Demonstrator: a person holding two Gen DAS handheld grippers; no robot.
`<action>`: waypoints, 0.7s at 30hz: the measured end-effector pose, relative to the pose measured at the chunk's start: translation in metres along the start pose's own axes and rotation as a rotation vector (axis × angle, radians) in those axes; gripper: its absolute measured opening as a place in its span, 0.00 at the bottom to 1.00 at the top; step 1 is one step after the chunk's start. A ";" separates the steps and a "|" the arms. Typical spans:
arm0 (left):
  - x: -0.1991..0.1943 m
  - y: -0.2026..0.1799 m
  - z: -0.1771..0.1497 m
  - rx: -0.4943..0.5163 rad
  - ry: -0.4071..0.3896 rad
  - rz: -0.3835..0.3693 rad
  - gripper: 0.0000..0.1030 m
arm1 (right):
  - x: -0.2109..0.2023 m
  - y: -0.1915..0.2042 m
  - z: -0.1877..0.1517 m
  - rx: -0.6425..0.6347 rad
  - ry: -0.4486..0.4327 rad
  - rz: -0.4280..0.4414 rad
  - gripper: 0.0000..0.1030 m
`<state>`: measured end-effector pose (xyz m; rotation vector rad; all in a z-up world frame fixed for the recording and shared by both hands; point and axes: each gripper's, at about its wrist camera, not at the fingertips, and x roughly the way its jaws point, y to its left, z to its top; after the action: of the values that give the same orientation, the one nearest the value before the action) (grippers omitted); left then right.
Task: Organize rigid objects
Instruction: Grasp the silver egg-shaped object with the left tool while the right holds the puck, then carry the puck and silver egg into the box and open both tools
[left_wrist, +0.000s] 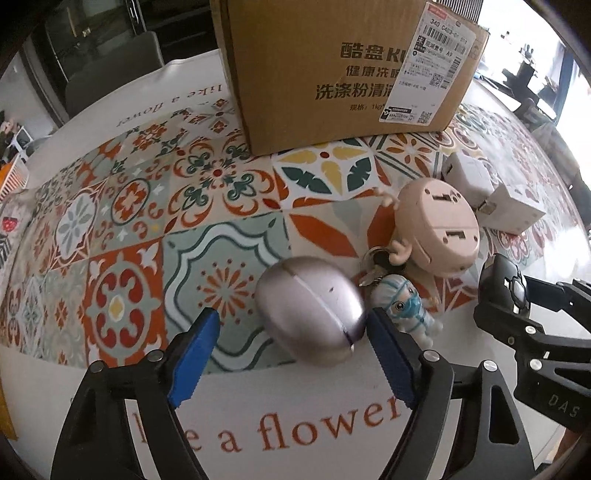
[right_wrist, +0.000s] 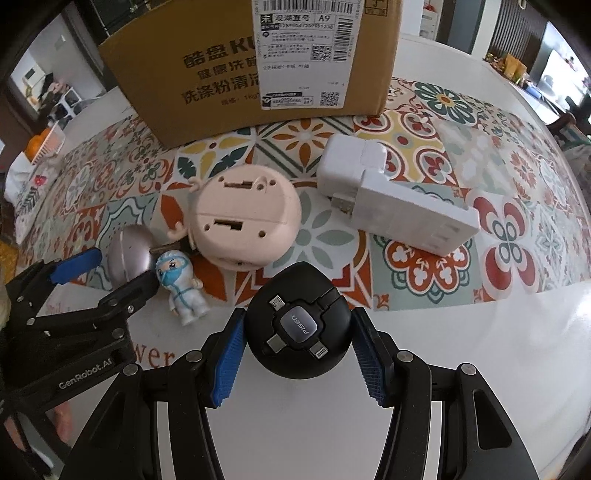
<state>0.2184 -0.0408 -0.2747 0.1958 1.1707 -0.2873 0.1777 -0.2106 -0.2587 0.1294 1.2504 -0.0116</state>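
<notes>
One cardboard box (right_wrist: 255, 70) stands at the far side of the bench. Before it lie two white chargers (right_wrist: 388, 195), one pink round device (right_wrist: 243, 225), one silver egg-shaped case (left_wrist: 314, 310), one black round cable hub (right_wrist: 299, 328) and one small figurine keychain (right_wrist: 181, 284). Two tongs are in view: left (left_wrist: 291, 354), right (right_wrist: 299, 354).

The cardboard box (right_wrist: 258, 66) stands at the back of the worktop (right_wrist: 480, 350). Before it lies the round case (right_wrist: 243, 218), with two chargers (right_wrist: 388, 195) to its right, touching each other. Left of the case sit the figurine keychain (right_wrist: 181, 288) and the egg-shaped case (left_wrist: 310, 314). Nearest, the cable reel (right_wrist: 299, 328).
</notes>
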 end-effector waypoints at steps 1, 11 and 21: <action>0.003 0.000 0.003 -0.002 0.001 -0.002 0.75 | 0.000 -0.001 0.001 0.003 -0.001 0.000 0.54; 0.011 -0.003 0.007 -0.021 0.011 -0.025 0.57 | -0.003 0.001 0.004 -0.001 -0.009 0.001 0.55; -0.036 0.002 -0.004 -0.066 -0.062 -0.001 0.55 | -0.028 0.003 0.004 -0.026 -0.060 0.029 0.55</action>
<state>0.2027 -0.0331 -0.2434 0.1276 1.1172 -0.2538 0.1728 -0.2094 -0.2303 0.1232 1.1884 0.0256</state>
